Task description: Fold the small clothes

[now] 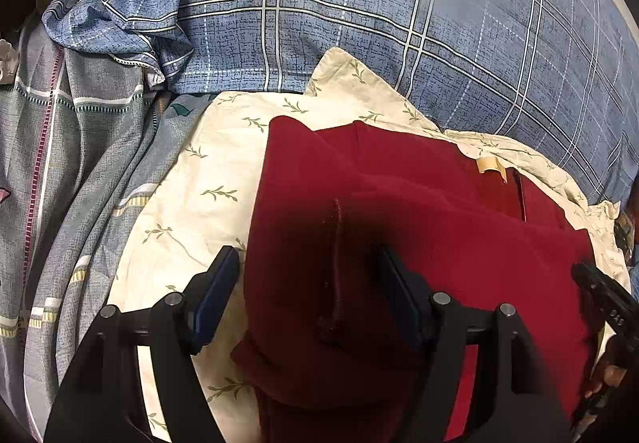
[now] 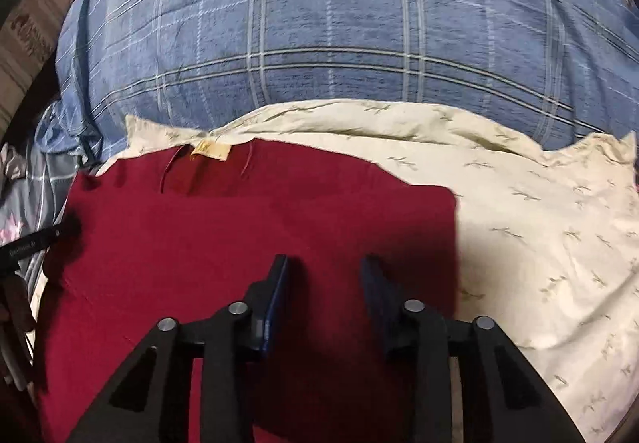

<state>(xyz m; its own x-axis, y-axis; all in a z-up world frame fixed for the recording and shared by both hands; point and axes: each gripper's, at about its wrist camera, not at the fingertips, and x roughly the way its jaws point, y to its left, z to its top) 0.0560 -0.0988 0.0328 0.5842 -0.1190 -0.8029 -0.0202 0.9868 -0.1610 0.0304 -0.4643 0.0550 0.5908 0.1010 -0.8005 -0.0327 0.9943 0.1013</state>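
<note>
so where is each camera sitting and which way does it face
Left wrist: rides on the left gripper, looking forward and down over the folded red garment; its own open fingers show, with the other gripper's tip at far right.
Right wrist: rides on the right gripper, aimed at the garment's right part; its open fingers show.
Shared: red garment, its tan neck label, cream leaf-print cloth, blue plaid pillow.

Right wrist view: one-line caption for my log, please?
Right gripper open above partly folded red garment lying on cream leaf-print cloth, blue plaid bedding behind.
</note>
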